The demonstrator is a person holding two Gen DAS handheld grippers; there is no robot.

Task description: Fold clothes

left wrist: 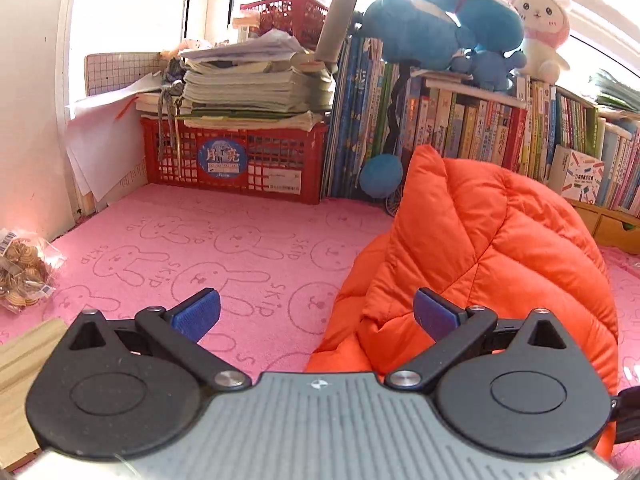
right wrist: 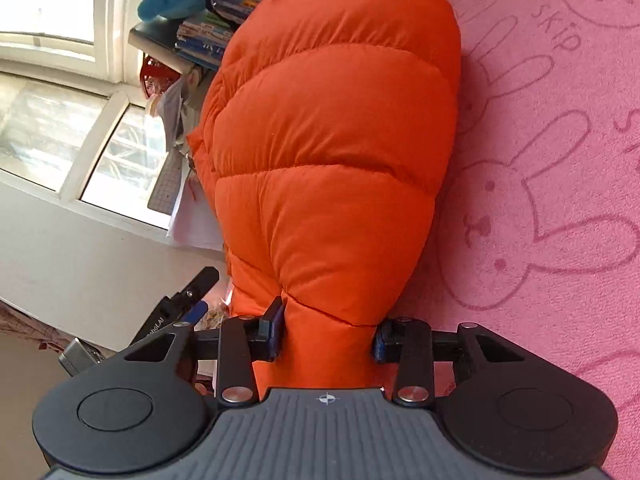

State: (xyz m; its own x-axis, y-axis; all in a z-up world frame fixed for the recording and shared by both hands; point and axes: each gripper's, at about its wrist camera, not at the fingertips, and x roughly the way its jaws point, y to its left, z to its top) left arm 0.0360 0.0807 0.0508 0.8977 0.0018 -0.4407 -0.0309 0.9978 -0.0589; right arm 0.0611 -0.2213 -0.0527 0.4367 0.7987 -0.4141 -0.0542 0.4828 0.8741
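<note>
An orange puffer jacket [left wrist: 480, 248] is bunched up and lifted off the pink bunny-print cloth [left wrist: 208, 240]. My left gripper [left wrist: 316, 312] is open and empty, its right pad just at the jacket's near fold. My right gripper [right wrist: 328, 332] is shut on a bunched part of the jacket [right wrist: 332, 152] and holds it up, tilted sideways over the pink cloth [right wrist: 560, 160]. The left gripper shows in the right wrist view [right wrist: 192, 300] at the lower left.
A red crate [left wrist: 240, 164] topped with stacked papers stands at the back. A row of books [left wrist: 500, 136] with plush toys [left wrist: 452, 24] on top lines the back right. A bag of snacks [left wrist: 22, 276] and a wooden piece [left wrist: 24, 356] lie at the left.
</note>
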